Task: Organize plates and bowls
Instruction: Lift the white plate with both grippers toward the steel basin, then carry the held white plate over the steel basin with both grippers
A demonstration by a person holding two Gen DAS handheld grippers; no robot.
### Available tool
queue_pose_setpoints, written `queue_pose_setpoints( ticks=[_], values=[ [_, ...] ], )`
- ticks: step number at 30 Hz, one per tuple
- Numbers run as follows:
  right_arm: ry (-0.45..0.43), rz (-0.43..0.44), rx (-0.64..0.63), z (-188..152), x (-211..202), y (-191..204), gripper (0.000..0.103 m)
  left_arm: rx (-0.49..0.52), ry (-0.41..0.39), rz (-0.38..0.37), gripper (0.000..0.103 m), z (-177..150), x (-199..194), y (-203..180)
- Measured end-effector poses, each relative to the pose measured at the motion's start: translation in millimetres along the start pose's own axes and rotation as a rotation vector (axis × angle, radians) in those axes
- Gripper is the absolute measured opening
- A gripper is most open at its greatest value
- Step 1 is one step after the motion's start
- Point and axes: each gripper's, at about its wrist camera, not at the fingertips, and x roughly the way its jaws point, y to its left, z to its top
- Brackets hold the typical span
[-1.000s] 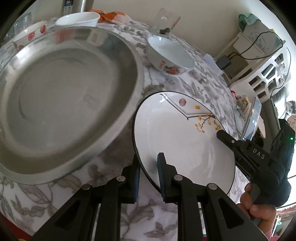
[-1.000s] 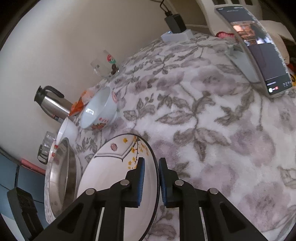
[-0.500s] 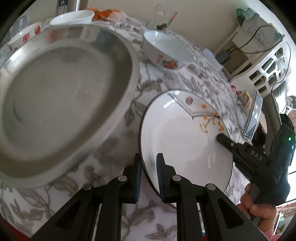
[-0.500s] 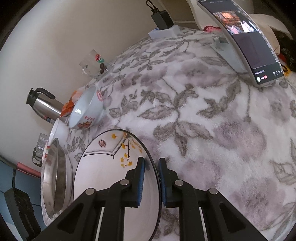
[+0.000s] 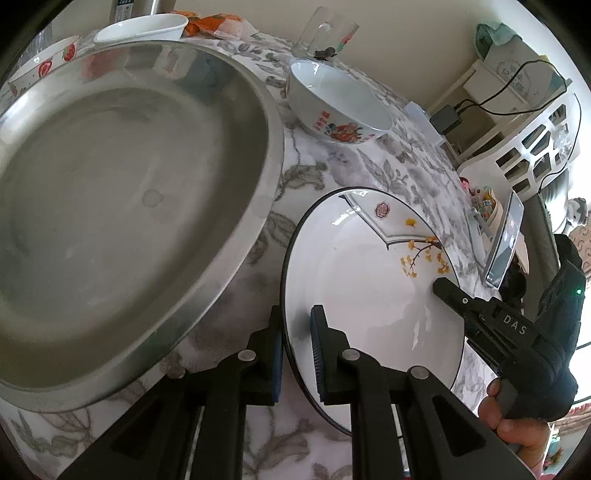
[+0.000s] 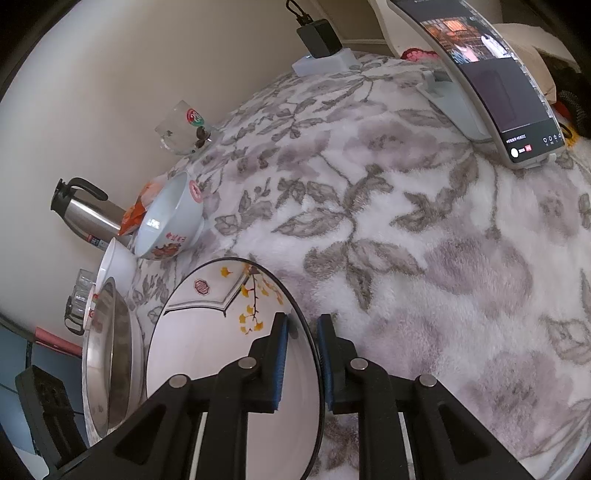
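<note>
A white plate with a black rim and yellow flowers (image 5: 369,295) is held between both grippers over the flowered tablecloth. My left gripper (image 5: 297,347) is shut on its near rim. My right gripper (image 6: 303,354) is shut on the opposite rim of the plate (image 6: 207,350), and it also shows in the left wrist view (image 5: 443,290). A big steel basin (image 5: 122,192) stands just left of the plate. A white bowl with a red print (image 5: 336,103) sits beyond the plate.
At the far edge stand a glass mug (image 6: 183,127), a steel thermos (image 6: 86,212), a white bowl (image 5: 142,27) and a red-dotted bowl (image 5: 44,61). A phone on a stand (image 6: 491,77) and a charger (image 6: 319,35) are to the right.
The plate, held by both grippers, has shifted slightly right, away from the steel basin. Both grips are unchanged.
</note>
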Motion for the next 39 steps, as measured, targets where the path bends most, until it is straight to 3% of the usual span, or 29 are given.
queue_pose_setpoints(
  ticks=[8, 22, 39],
  values=[
    [-0.002, -0.015, -0.040, 0.0, -1.0, 4.9, 0.018, 0.039, -0.032, 0.022, 0.014, 0.2, -7.9, -5.1],
    [-0.065, -0.009, -0.089, 3.3, -26.0, 18.0, 0.018, 0.057, -0.063, -0.023, 0.015, 4.6, -23.5, -11.3],
    [-0.219, 0.028, -0.152, 12.5, -80.0, 38.3, 0.018, 0.136, -0.157, -0.083, 0.015, 15.8, -65.7, -34.3]
  ],
)
